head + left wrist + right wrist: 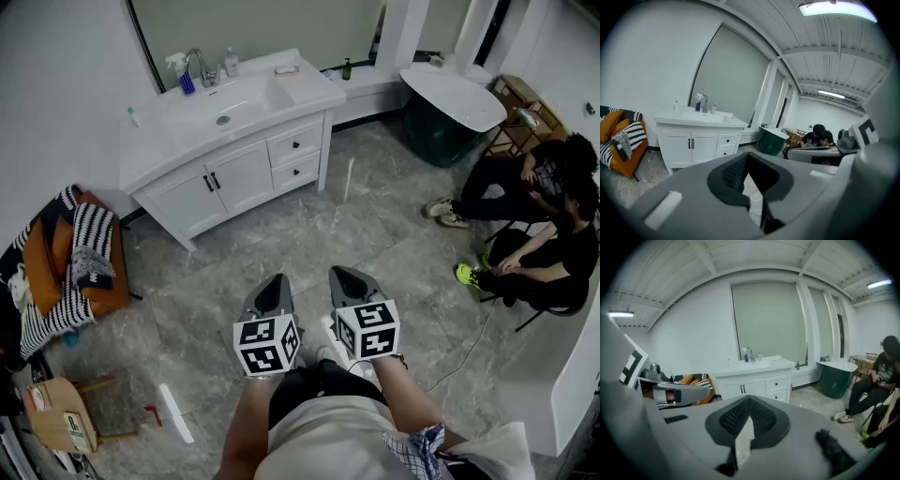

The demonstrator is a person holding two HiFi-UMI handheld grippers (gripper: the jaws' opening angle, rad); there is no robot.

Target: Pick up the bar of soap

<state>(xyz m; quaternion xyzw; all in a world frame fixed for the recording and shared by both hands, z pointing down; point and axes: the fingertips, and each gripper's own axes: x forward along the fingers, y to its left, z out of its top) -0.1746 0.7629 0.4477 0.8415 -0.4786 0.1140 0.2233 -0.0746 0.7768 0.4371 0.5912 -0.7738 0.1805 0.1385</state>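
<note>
The bar of soap [286, 69] shows as a small pinkish thing on the right end of the white vanity top [314, 94], far across the floor in the head view. In that view I hold both grippers low and close to my body, side by side, pointing toward the vanity. The left gripper [273, 281] has its jaws together with nothing between them, as the left gripper view [746, 157] also shows. The right gripper [339, 272] is likewise shut and empty, seen again in the right gripper view [750, 399]. Neither is near the soap.
A faucet [199, 66] and small bottles stand by the sink. A dark green tub [450, 108] sits at the back right, with two seated people [544, 216] beside it. An orange seat with striped cushions [80, 262] is at the left. Grey tiled floor lies between me and the vanity.
</note>
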